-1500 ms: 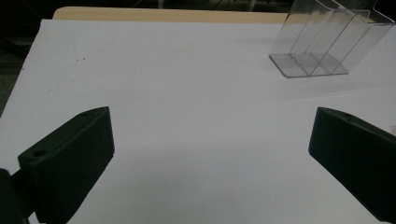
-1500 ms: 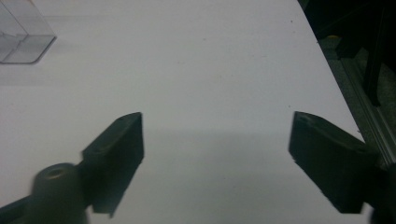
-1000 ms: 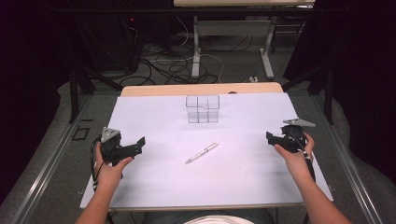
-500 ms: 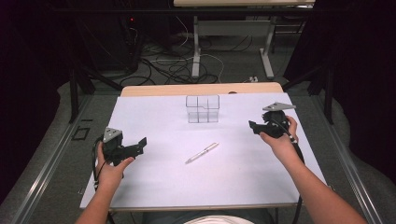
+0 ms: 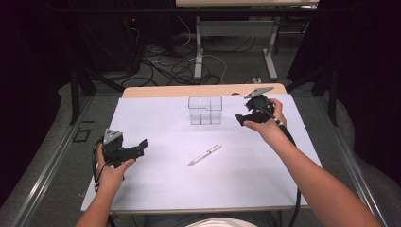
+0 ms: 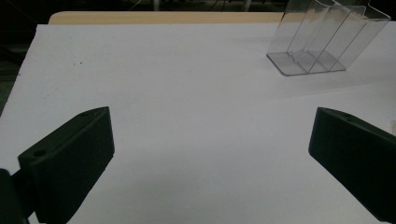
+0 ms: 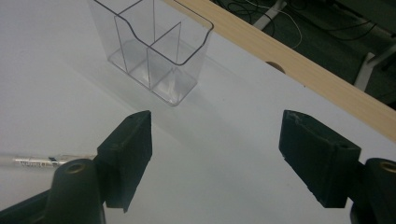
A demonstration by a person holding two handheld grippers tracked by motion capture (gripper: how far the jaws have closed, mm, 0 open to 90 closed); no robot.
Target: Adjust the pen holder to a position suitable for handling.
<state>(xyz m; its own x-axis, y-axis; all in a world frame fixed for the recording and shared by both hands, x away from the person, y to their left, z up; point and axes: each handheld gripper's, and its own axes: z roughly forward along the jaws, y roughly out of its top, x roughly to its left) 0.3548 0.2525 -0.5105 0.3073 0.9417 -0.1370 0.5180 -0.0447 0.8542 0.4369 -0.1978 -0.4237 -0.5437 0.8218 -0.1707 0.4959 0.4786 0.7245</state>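
Resting at the table's left, the left gripper (image 5: 142,145) has jaws spread, empty. Pen (image 5: 204,155) lies mid-table, untouched, clear organizer (image 5: 204,110) behind it empty. Right gripper (image 5: 241,118), just beside organizer, jaws just been opening, nothing betw. them; pickup & drop-in all left.

The right gripper (image 5: 242,117) is travelling from the table's right edge, at about four o'clock of the clear organizer (image 5: 204,110), up and inward across the white sheet, and is now hanging just beside the organizer at its three o'clock, lifted off the surface. Its jaws are pointing toward the organizer and have just been reopening after a brief narrowing, with nothing between them. The right forearm is stretching farther over the table, and the cable is trailing along with it.
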